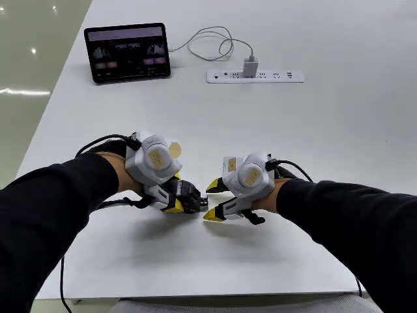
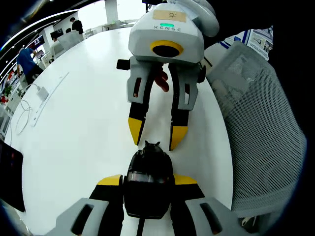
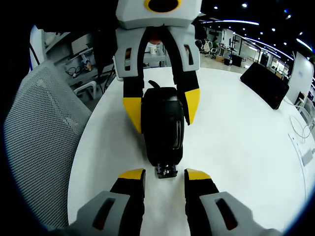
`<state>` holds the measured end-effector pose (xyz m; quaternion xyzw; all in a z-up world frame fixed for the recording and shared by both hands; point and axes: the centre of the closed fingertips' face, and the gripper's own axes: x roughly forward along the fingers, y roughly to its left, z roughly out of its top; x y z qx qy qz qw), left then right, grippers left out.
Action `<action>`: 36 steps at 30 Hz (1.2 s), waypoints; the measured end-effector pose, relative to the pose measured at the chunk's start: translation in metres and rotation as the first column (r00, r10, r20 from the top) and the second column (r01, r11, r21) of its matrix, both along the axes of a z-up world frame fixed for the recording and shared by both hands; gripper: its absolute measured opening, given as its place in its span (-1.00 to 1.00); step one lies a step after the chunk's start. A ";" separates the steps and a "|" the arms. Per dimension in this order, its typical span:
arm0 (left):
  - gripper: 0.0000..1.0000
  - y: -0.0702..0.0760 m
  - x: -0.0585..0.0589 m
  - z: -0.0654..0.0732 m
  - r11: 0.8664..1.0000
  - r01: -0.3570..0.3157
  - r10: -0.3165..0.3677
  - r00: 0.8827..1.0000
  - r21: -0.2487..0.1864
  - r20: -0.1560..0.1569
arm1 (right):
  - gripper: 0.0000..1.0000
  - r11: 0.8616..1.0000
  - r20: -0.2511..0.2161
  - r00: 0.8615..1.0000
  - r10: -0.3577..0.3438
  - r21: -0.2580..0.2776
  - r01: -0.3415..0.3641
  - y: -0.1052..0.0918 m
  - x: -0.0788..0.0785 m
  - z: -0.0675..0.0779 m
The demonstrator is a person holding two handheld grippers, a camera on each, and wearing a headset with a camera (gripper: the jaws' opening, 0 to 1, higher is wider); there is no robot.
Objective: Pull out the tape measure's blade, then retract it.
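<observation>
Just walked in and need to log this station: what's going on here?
Two handheld grippers are at work over a white table. The left gripper is shut on a black tape measure. The right gripper is open, its jaws either side of the blade's end hook. The blade is not yet pulled out.

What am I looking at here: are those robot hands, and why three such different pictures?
No robot: a person holds a tool in each hand. The head view comes from a camera on the person's headset; the two round pictures come from cameras riding on the tools. The left hand-held gripper is shut on a black tape measure. The right hand-held gripper is open, its jaws either side of the blade's metal tip, not yet gripping it. Farther off on the white table lie a tablet and a power strip with a charger plugged in.
</observation>
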<state>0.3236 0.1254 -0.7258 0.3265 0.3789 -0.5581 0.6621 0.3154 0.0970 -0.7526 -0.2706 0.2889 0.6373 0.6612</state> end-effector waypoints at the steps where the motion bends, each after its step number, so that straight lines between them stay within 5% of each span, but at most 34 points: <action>1: -0.35 0.000 0.000 0.000 1.000 0.002 -0.002 1.000 -0.002 0.000 | -0.59 1.000 0.001 1.000 -0.002 -0.002 0.002 0.000 0.001 -0.001; 11: -0.35 -0.001 0.000 0.001 1.000 -0.005 0.005 1.000 -0.012 0.002 | -0.76 0.999 0.035 0.999 0.028 -0.021 -0.027 0.006 0.002 -0.008; 17: -0.35 -0.001 -0.001 0.001 1.000 -0.002 0.002 1.000 -0.011 -0.001 | -0.76 0.999 -0.014 1.000 0.012 -0.030 -0.012 0.006 0.003 -0.008; 36: -0.35 0.000 -0.002 0.003 1.000 -0.026 0.025 1.000 -0.012 -0.012 | -0.83 0.999 -0.003 0.999 0.032 -0.043 -0.032 0.003 0.002 -0.008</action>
